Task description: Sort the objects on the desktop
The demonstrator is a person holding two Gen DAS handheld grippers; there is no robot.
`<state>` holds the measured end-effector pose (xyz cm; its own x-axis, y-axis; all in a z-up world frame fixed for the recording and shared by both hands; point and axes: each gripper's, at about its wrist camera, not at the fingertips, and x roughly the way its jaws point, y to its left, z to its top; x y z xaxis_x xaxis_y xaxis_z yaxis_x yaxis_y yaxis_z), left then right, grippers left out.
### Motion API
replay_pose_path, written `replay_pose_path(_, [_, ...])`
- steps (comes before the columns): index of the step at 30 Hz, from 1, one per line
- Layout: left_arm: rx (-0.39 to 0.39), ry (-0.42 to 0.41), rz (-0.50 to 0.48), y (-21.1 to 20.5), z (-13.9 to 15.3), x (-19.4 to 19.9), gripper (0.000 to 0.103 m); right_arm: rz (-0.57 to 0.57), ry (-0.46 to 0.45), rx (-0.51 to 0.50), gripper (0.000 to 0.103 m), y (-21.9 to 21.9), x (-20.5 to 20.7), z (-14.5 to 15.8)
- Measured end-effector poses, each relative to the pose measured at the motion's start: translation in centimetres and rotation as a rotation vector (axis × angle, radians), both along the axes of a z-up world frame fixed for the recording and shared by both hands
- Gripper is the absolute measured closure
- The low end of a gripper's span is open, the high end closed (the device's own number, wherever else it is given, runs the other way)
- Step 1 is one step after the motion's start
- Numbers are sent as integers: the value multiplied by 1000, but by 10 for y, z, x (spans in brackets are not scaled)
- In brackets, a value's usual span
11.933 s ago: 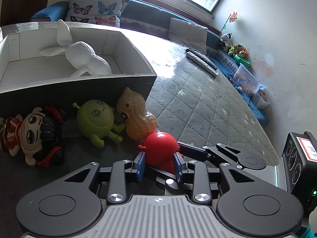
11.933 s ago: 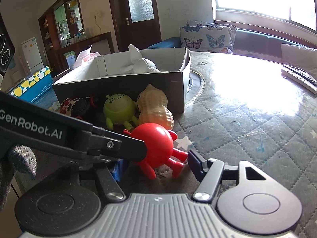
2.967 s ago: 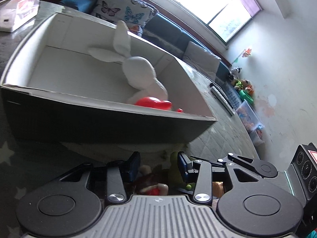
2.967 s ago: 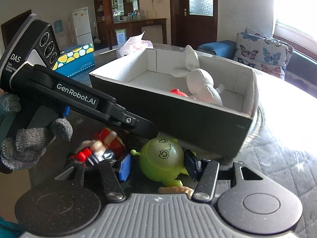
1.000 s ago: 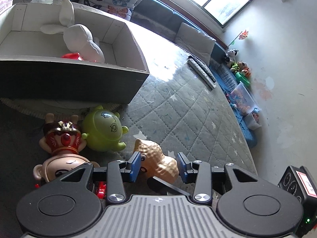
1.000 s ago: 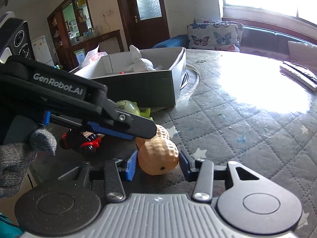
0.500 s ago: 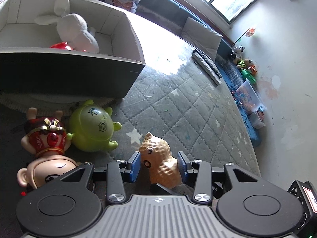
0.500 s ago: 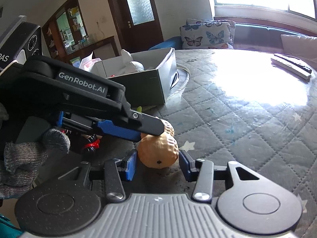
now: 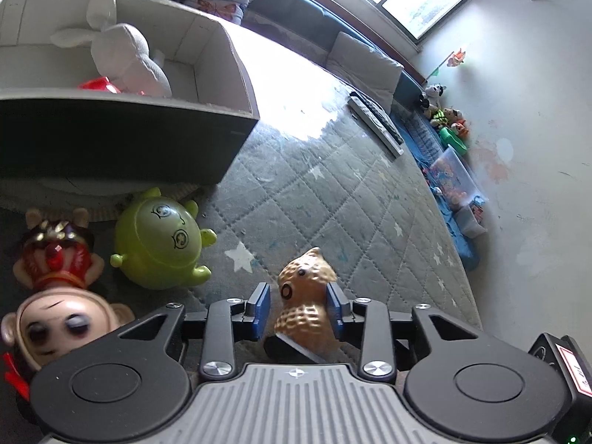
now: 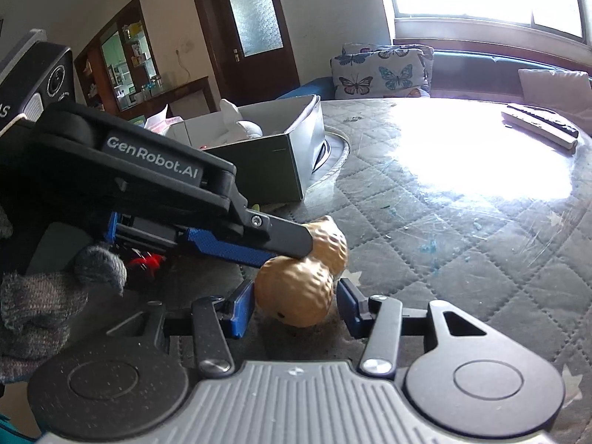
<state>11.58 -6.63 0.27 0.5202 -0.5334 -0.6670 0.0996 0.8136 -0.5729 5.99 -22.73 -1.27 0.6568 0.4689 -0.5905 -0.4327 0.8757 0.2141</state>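
Note:
A tan peanut toy (image 9: pixel 305 298) with a face stands between the blue pads of my left gripper (image 9: pixel 298 310); the right pad touches it, a small gap shows at the left pad. In the right wrist view the peanut (image 10: pixel 296 288) also sits between the open pads of my right gripper (image 10: pixel 296 309), with the left gripper's finger (image 10: pixel 273 238) lying over its top. A green round toy (image 9: pixel 159 244) and a monkey figurine (image 9: pixel 51 296) lie on the quilted table at left. The white box (image 9: pixel 207 111) holds a white plush rabbit (image 9: pixel 122 59) and a red toy (image 9: pixel 98 84).
Remote controls (image 9: pixel 375 124) lie at the table's far side (image 10: pixel 540 125). A sofa with butterfly cushions (image 10: pixel 381 68) runs under the window. A bin of toys (image 9: pixel 455 177) sits on the floor at right. The table edge curves close on the right.
The peanut has turned more upright and shifted toward my left gripper's right pad. Both grippers have moved slightly closer around it. The other toys have not moved.

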Motion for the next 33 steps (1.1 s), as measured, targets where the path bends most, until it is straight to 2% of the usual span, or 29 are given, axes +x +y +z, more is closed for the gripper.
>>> replay_pose_path(10, [-31, -41, -32, 1, 4, -6, 70, 15, -30, -58, 56, 10, -1, 8])
replay_pose_path(16, [-49, -125, 1, 23, 33, -8, 71, 57, -123, -98, 56, 32, 6, 35])
replay_pose_path(19, [-41, -184, 31, 39, 52, -3, 71, 88, -170, -102, 56, 47, 18, 52])
replay_pose_path(23, [-44, -223, 84, 64, 71, 16, 71, 136, -223, -107, 56, 74, 47, 70])
replay_pose_path(28, [-60, -207, 140, 94, 74, 53, 71, 173, -205, -111, 54, 105, 91, 80])
replay_pose_path(33, [-95, -129, 164, 116, 56, 85, 71, 202, -142, -143, 54, 127, 127, 72])
